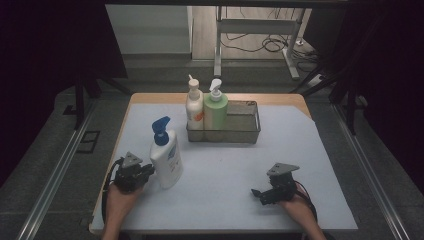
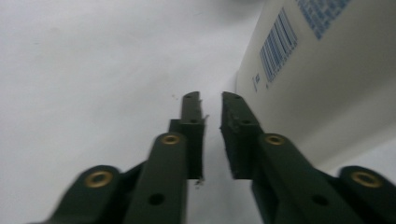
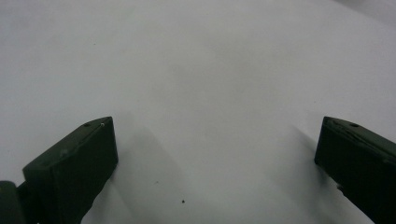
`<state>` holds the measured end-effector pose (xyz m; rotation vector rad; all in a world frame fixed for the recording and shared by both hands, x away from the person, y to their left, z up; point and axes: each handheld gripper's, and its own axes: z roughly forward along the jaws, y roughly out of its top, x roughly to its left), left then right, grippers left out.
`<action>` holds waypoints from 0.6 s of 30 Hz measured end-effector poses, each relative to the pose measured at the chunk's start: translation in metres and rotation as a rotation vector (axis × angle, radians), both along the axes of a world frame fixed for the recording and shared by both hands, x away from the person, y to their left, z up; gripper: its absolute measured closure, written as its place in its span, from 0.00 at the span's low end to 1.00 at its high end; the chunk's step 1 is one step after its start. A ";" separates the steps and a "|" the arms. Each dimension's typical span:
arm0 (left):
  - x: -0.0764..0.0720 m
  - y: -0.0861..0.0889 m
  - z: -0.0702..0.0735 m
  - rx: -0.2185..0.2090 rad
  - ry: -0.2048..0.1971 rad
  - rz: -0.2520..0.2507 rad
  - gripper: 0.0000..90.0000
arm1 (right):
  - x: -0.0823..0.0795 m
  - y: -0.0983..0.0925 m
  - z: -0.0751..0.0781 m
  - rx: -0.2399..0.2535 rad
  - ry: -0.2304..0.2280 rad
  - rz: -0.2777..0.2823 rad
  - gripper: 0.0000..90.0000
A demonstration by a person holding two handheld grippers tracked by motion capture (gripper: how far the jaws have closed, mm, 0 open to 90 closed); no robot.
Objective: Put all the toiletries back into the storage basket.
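Forearms enter at near edge, one hand on each gripper. Left gripper (image 1: 146,172) sits near-left on table (image 1: 300,200), just left of bottle (image 1: 166,160); jaws nearly pressed together, thin gap, nothing between. Bottle stands upright, long axis vertical, blue pump (image 1: 161,127) nozzle pointing left. Left gripper view adds barcode (image 2: 278,44) on bottle wall, beside right jaw; contact unclear. Right gripper (image 1: 257,192) rests near-right, pointing left, jaws spread wide over bare table. Basket (image 1: 250,135) at far centre holds two upright pump bottles (image 1: 216,107).
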<state>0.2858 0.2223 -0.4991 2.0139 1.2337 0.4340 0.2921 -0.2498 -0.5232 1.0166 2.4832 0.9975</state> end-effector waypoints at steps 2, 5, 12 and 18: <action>0.004 -0.002 -0.003 -0.003 0.015 -0.015 0.94 | 0.000 0.000 0.000 0.001 0.001 0.000 0.00; 0.008 -0.006 -0.006 -0.022 0.028 -0.033 0.97 | 0.000 0.000 0.000 0.000 0.001 0.001 0.00; 0.011 -0.011 -0.009 -0.035 0.044 -0.045 0.99 | 0.000 0.000 0.000 0.001 0.000 0.001 0.00; 0.011 -0.012 -0.010 -0.039 0.044 -0.033 0.99 | 0.000 0.000 0.000 -0.001 0.001 0.000 0.00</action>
